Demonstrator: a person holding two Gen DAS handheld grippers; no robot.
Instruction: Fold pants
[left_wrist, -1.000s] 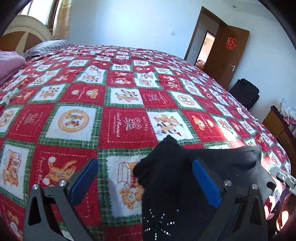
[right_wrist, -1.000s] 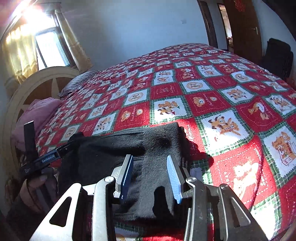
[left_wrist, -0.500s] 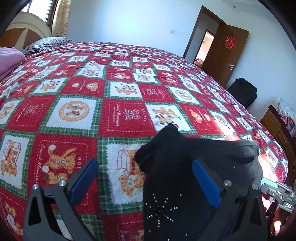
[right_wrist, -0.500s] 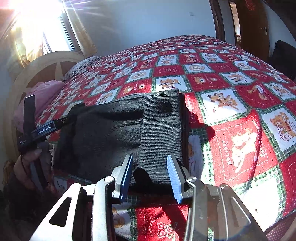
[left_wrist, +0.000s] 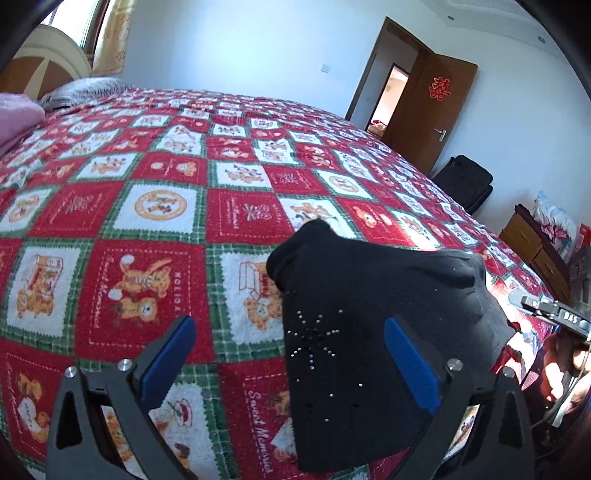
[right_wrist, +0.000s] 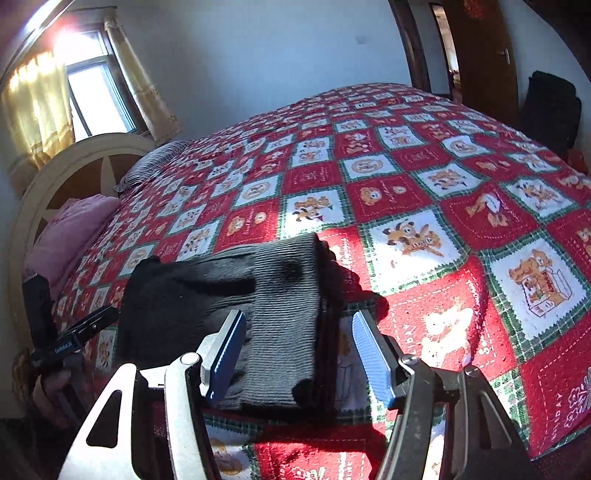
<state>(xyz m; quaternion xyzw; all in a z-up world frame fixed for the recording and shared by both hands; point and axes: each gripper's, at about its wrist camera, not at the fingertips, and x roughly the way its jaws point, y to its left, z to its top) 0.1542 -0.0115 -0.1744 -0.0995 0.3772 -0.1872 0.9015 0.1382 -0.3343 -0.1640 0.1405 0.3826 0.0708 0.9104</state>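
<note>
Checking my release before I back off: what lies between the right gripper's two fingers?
The right wrist view shows the folded black pants lying on the bedspread between the opening fingers of the right gripper, with a bare strip beside the right-hand one.

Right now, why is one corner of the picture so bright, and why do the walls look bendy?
Right wrist view: sun through the window flares the top-left corner and the pants cast a hard shadow on the blanket. Left wrist view: even light; the fisheye lens bends the door and darkens the corners.
</note>
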